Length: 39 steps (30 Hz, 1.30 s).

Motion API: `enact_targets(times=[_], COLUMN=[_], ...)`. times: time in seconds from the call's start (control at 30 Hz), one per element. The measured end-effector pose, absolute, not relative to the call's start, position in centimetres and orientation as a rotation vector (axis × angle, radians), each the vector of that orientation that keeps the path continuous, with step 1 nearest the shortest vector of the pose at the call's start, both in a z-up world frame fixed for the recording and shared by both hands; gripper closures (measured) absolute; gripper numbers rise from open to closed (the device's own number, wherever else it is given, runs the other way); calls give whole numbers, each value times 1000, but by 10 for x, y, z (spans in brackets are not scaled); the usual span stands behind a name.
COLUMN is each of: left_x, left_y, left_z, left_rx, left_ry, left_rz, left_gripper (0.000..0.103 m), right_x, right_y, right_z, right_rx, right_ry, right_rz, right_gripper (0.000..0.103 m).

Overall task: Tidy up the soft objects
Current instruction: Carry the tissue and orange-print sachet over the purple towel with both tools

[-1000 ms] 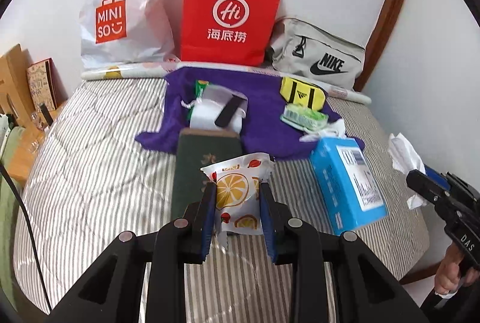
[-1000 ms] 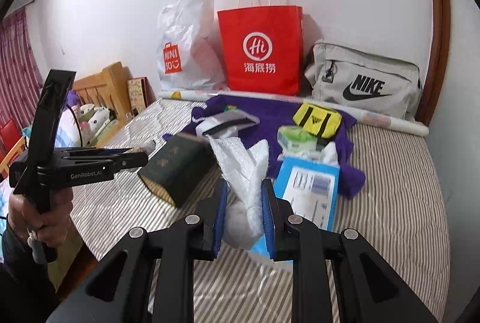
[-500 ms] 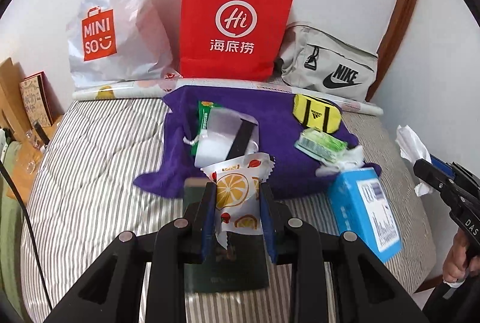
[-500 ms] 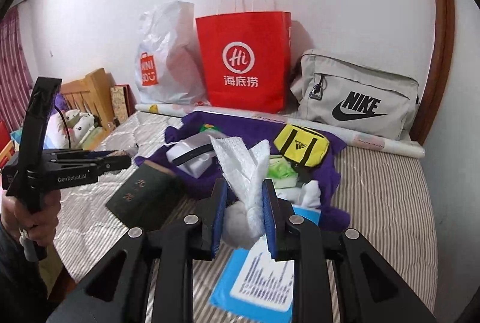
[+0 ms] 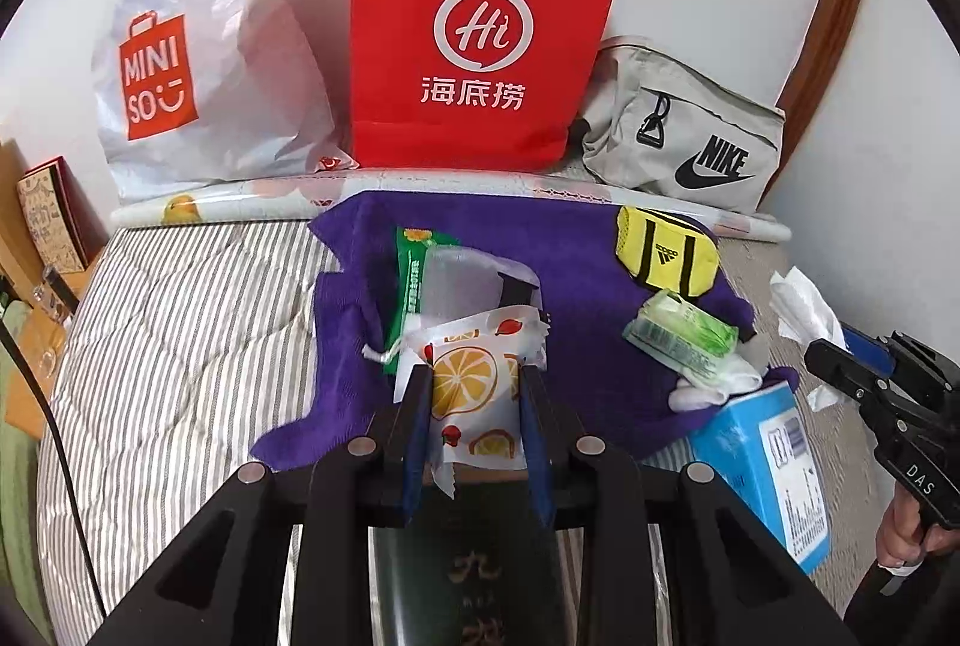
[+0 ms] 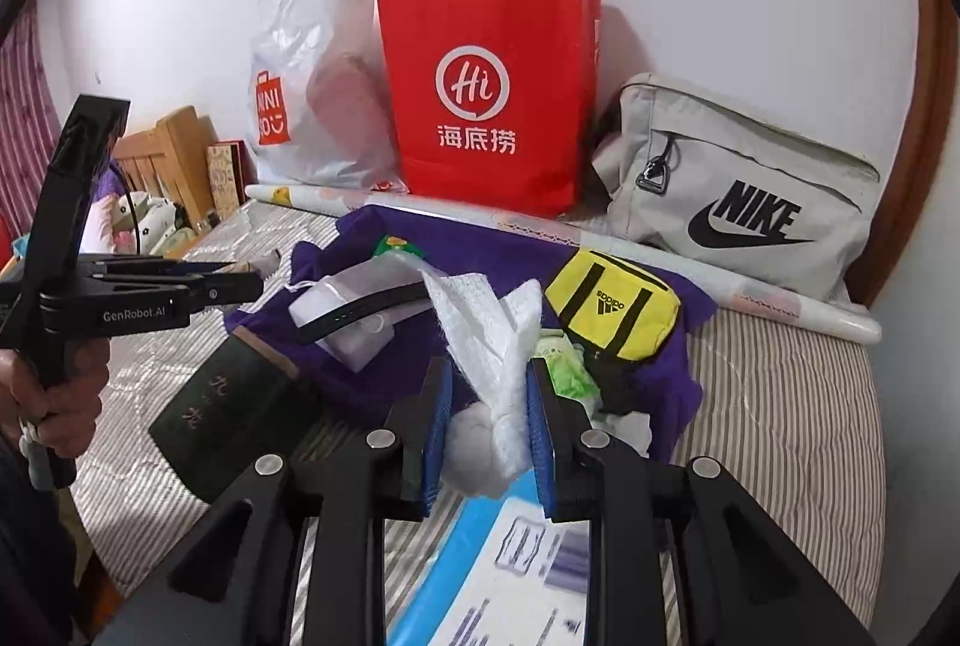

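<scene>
My left gripper (image 5: pixel 474 394) is shut on a white packet printed with orange slices (image 5: pixel 471 385), held over the near edge of a purple cloth (image 5: pixel 576 286). My right gripper (image 6: pixel 489 400) is shut on a crumpled white tissue (image 6: pixel 492 340), above a blue box (image 6: pixel 498 562). On the purple cloth (image 6: pixel 372 376) lie a yellow Adidas pouch (image 5: pixel 666 250), a green tissue pack (image 5: pixel 681 337), a green sachet (image 5: pixel 411 274) and a translucent pouch with a black strap (image 6: pixel 360 310). The right gripper (image 5: pixel 852 370) shows at the right edge of the left wrist view.
A striped bed (image 5: pixel 180 322) carries everything. Against the far wall stand a white Miniso bag (image 5: pixel 198 45), a red paper bag (image 5: pixel 480 45) and a grey Nike bag (image 5: pixel 684 147). A dark green box (image 6: pixel 234 406) lies near the front, a rolled sheet (image 5: pixel 240 202) at the back.
Both grippers have moved forward toward the purple cloth and the bags, each keeping its hold. The dark green box and blue box have slid down under the grippers in the views.
</scene>
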<state>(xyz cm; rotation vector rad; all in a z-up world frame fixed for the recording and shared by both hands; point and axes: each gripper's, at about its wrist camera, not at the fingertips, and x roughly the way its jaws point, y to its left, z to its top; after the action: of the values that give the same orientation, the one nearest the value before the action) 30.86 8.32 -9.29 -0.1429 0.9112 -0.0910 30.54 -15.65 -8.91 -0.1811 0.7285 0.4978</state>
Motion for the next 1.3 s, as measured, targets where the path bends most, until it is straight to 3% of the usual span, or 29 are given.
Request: enact_targets(times=[1.1, 1.23, 1.3], left_x=[398, 401, 402], left_y=[86, 84, 81], left_z=[-142, -146, -145], left_rx=[-145, -137, -136], left_ry=[1046, 1061, 1062], left_rz=[-129, -132, -147], left_gripper=[73, 68, 60], right_x=[391, 394, 394], right_y=[-170, -169, -169], right_z=[-146, -150, -150], right_rx=[-169, -172, -174], right_ry=[874, 887, 890], right_rz=[461, 462, 464], right_gripper=[78, 72, 60])
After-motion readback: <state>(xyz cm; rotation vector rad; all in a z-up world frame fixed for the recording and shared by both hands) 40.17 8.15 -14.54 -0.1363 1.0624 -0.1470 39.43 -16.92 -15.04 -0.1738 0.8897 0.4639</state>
